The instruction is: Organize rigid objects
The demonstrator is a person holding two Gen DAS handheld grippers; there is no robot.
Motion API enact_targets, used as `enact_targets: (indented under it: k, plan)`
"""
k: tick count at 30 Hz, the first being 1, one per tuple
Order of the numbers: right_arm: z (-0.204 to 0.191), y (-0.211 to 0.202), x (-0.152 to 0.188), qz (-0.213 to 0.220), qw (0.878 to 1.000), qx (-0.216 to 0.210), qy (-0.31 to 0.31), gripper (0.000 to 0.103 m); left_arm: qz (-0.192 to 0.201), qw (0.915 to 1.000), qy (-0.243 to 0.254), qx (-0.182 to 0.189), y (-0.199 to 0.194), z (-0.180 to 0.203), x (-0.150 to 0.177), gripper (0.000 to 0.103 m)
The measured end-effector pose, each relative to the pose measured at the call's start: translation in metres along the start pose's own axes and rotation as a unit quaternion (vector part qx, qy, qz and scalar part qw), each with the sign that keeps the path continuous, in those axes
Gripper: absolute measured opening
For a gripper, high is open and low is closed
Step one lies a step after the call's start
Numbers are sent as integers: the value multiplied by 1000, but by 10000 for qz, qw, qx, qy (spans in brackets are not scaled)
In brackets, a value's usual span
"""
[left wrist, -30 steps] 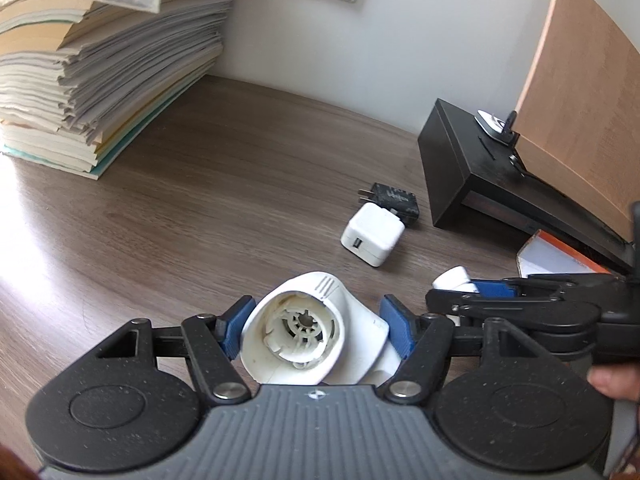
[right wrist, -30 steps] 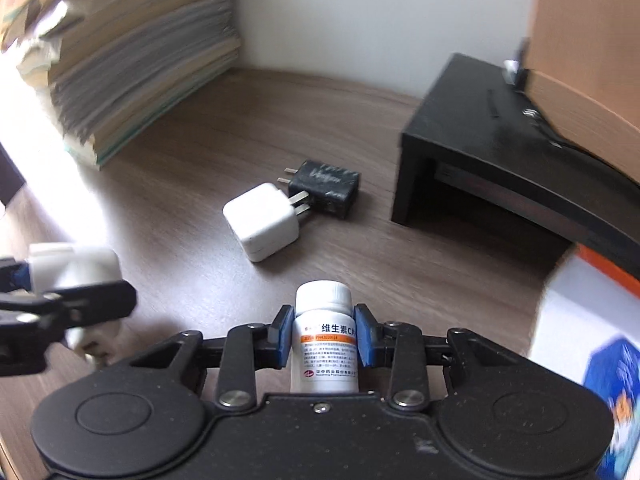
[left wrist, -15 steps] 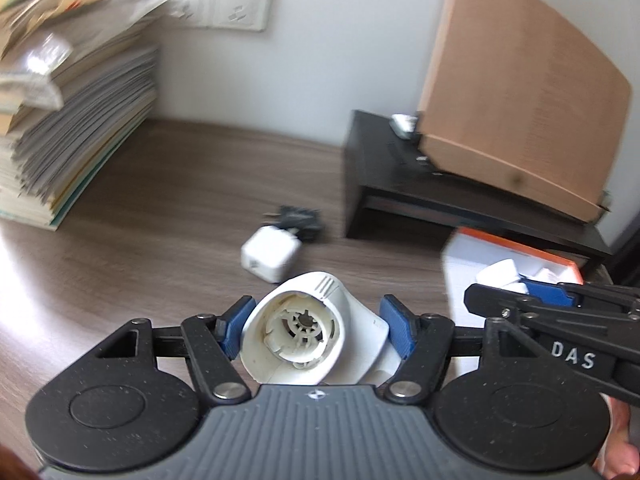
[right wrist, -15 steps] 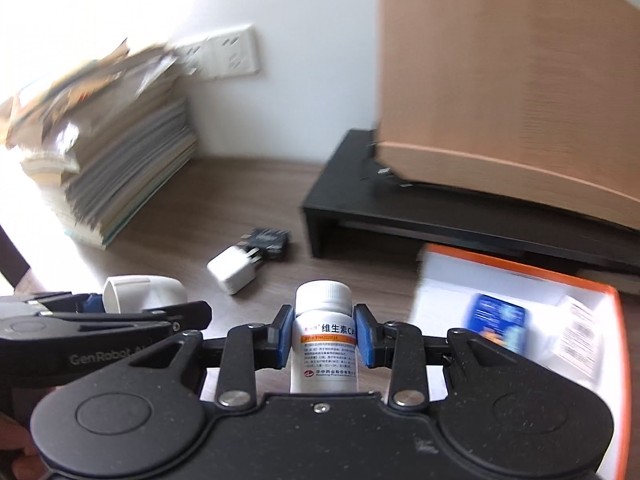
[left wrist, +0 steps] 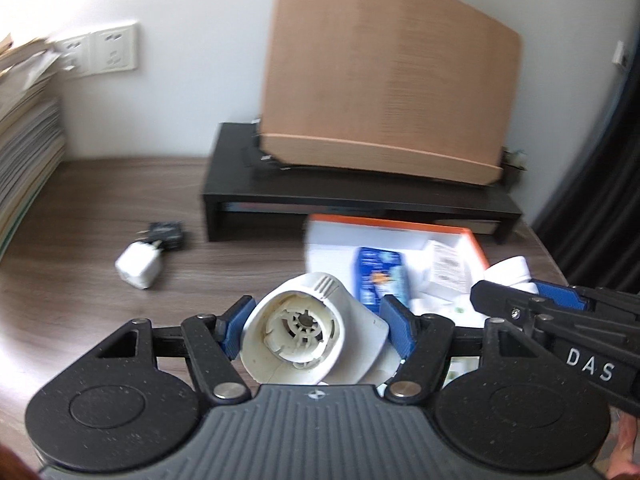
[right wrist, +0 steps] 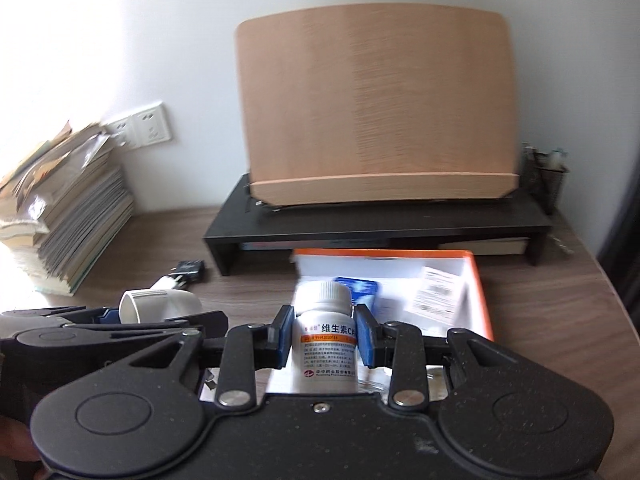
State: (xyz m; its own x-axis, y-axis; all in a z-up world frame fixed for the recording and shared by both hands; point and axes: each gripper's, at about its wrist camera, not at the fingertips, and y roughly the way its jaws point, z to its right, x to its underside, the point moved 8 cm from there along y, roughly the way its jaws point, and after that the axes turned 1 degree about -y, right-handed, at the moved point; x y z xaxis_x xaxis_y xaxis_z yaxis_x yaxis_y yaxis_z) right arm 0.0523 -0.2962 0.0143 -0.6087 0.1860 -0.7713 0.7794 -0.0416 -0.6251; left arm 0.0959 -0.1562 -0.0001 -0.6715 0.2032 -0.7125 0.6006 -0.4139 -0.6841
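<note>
We have swung both grippers away from the paper stack [right wrist: 68, 216] and toward the box [right wrist: 478, 280], which a second ago was barely in view at the right and now sits straight ahead, just in front of the black stand [right wrist: 376, 224].

Our left gripper [left wrist: 316, 330] is clamped on the white part [left wrist: 308, 332], its blue pads pressed against both sides, and it hangs at the box's near-left corner. Our right gripper [right wrist: 322, 340] is closed on the bottle [right wrist: 324, 340], upright with its cap up, over the box's near edge. Neither grip has changed across the move; only the aim has.

We judge that this is the carry stage ending: both items look ready to be lowered into the box, beside the blue packet [right wrist: 358, 290] and the leaflet [right wrist: 434, 290] already lying inside.

The white charger [left wrist: 138, 270] and the black plug [left wrist: 166, 234] lie touching on the desk [left wrist: 100, 208], well left of the box, and are not yet collected. The two grippers are close together, so we should set the items down one at a time.
</note>
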Motion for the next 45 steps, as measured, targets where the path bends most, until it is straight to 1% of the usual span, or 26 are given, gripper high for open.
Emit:
enact_targets:
  k: [4,8,18,30,34,40,45]
  plan:
    - [19,-12,6,41,9998,154,125,40,-2,9998,125,184,2,24,4,69]
    - [34,-20,11,62,9994,271,230,40,-23,9994,186,288,6,38,9,69]
    - [60,-22,23,6,9984,425,373,40,-116,9992,178,340,14,49,18,69]
    - [73,-16,9,64,9982,435,395,40,-146,9990,168,386,22,55,12,69]
    - [74,-11,5,71,9984,430,351,40,-119,9988,248,402,26,60,8,69]
    - [79,-4,-1,65,9984,441,341,40,-161,9990,239,335,36,60,5,69]
    - [80,-2,-7,108,9985,444,301,40,-92,9992,220,320,39,62,-2,69]
